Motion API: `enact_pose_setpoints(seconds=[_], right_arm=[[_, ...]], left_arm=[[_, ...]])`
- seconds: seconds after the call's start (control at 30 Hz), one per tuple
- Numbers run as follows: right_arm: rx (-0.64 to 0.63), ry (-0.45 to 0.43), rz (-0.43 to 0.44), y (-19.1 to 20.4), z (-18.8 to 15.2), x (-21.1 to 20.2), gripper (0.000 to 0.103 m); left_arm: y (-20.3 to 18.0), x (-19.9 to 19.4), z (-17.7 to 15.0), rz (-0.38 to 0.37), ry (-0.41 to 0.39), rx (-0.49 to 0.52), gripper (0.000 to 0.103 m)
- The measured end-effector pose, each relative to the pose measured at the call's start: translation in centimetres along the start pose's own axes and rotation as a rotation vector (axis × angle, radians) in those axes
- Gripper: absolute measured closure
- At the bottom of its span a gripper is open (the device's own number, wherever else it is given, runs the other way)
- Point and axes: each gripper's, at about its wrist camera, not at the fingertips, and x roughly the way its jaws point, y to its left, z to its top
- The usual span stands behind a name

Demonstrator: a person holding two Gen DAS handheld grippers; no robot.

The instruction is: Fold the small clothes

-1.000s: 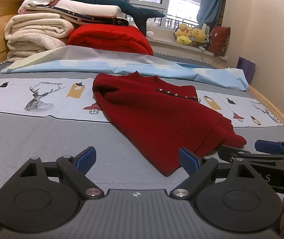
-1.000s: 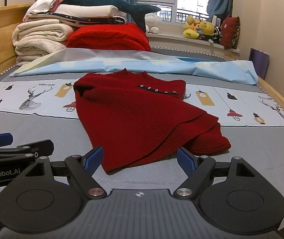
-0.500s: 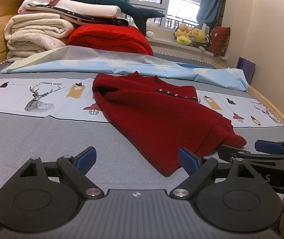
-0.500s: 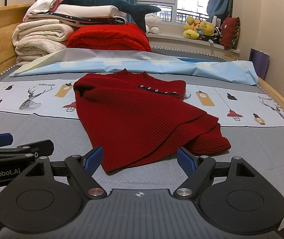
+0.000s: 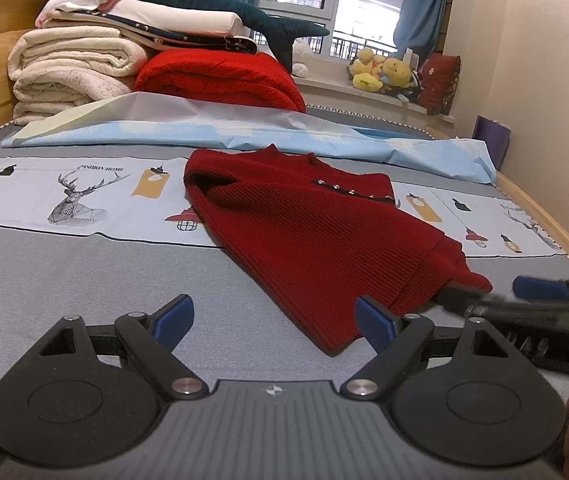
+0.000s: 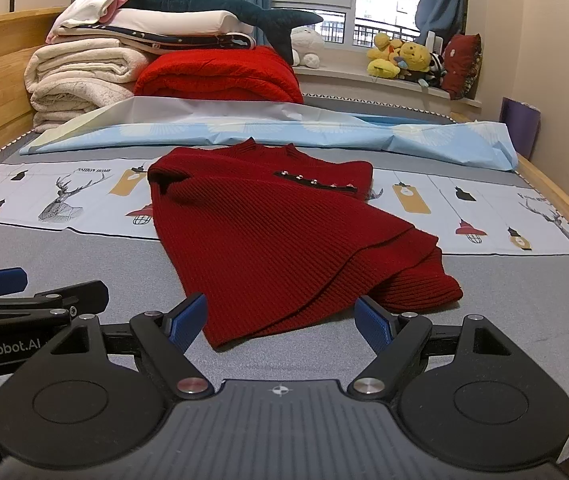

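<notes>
A dark red knitted sweater lies partly folded on the grey bed sheet, collar away from me, with a row of small buttons near the shoulder. My left gripper hovers low over the bed at the sweater's near hem. Its jaws are wide and closing, and the hem corner lies just inside the right finger, untouched by the pads. My right gripper stands open at the same hem of the sweater, with the hem between its blue fingers and apart from them. Each gripper shows at the edge of the other's view.
A light blue sheet lies crumpled across the bed behind the sweater. Folded cream blankets, a red blanket and a plush shark are piled at the headboard. The wooden bed frame runs along the right, and stuffed toys sit on the windowsill.
The left gripper's fingers have drawn in very slightly. The sweater and both hands stand where they were.
</notes>
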Motion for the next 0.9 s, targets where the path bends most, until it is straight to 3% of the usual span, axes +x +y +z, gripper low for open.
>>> enact_pose_setpoints(seconds=[0.23, 0.4, 0.5, 0.57, 0.7, 0.9], right_arm=[[0.061, -0.089, 0.034, -4.1, 3.6, -0.1, 0.025], [0.051, -0.190, 0.017, -8.0, 5.4, 1.0, 0.039], [0.121, -0.126, 0.014, -9.6, 4.8, 2.4, 0.046], [0.128, -0.148, 0.032, -9.8, 4.8, 2.3, 0.046], [0.097, -0.177, 0.018, -9.6, 4.8, 2.6, 0.045], [0.191, -0.165, 0.029, -11.8, 5.0, 3.3, 0.045]], left_arm=[[-0.1, 0.5, -0.2, 0.009, 0.014, 0.014, 0.036], [-0.7, 1.0, -0.5, 0.001, 0.020, 0.056, 0.039], [-1.1, 1.5, -0.6, -0.002, 0.024, 0.074, 0.041], [-1.5, 2.3, -0.6, -0.001, 0.029, 0.067, 0.042], [-1.9, 5.5, -0.2, -0.022, 0.085, 0.009, 0.053], [-2.3, 13.2, -0.4, -0.048, 0.207, -0.093, 0.053]])
